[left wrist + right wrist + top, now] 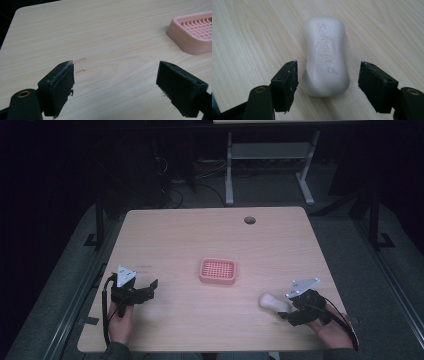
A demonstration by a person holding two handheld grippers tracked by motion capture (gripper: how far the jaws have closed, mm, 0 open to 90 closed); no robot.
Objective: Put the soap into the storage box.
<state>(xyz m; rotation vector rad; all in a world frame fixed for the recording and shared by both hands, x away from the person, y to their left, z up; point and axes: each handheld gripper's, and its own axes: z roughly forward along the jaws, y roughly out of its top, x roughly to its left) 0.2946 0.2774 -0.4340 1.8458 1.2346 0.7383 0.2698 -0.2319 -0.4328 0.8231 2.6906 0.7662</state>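
A white bar of soap (pixel 325 57) with raised lettering lies flat on the wooden table (pixel 200 235), near its front right. My right gripper (pixel 328 66) is open, one jaw on each side of the soap's near end, with a gap showing on both sides. From the high view the soap (pixel 272 302) lies just left of the right gripper (pixel 286 310). A pink soap dish (pixel 218 271) with a grid bottom sits at the table's middle. At the front left my left gripper (pixel 150 289) is open with nothing between its jaws; in the left gripper view it (pixel 115 72) points towards the dish (pixel 180 40).
A round cable hole (pixel 250 220) is near the table's far edge. Beyond the table stand the legs of a metal frame (pixel 229 175) on a dark floor. Bare wood lies between the dish and both grippers.
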